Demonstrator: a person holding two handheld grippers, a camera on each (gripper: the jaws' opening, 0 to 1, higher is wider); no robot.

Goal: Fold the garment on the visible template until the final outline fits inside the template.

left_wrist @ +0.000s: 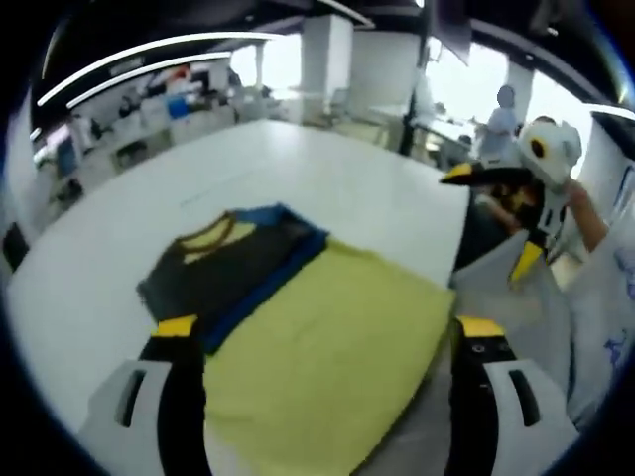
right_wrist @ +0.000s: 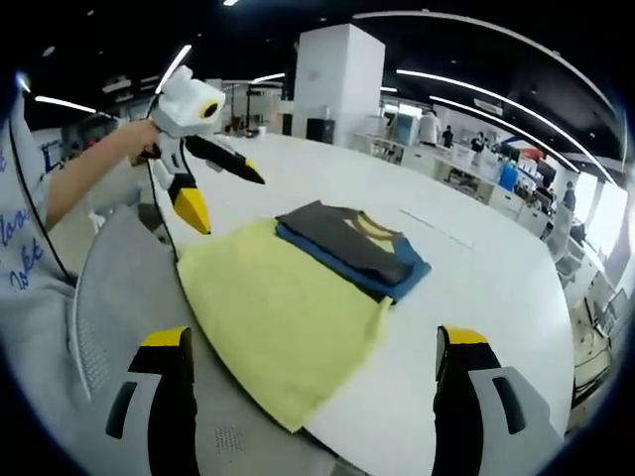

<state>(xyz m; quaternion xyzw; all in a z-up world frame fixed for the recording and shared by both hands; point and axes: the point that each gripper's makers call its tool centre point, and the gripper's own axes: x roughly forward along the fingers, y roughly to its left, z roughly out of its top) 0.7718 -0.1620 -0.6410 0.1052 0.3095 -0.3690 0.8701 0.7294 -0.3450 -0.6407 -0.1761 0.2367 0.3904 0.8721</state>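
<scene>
A folded garment [left_wrist: 233,268], dark grey with a blue band and a yellow collar, lies on the white table [left_wrist: 327,178] at the far edge of a pale yellow template sheet [left_wrist: 327,347]. My left gripper [left_wrist: 327,327] hovers open over the sheet's near part with nothing between its jaws. The right gripper [left_wrist: 496,220] hangs open in the air past the table's right edge. In the right gripper view the garment [right_wrist: 352,243] sits beyond the yellow sheet [right_wrist: 278,307]. My right gripper [right_wrist: 313,339] is open and empty there. The left gripper [right_wrist: 223,196] is open above the sheet's far left corner.
The table [right_wrist: 496,278] has a rounded edge close to the sheet. A grey perforated surface [right_wrist: 109,297] lies beside it at the lower left. A person's arm in a pale sleeve [right_wrist: 69,188] holds the left gripper. Desks and people stand in the background.
</scene>
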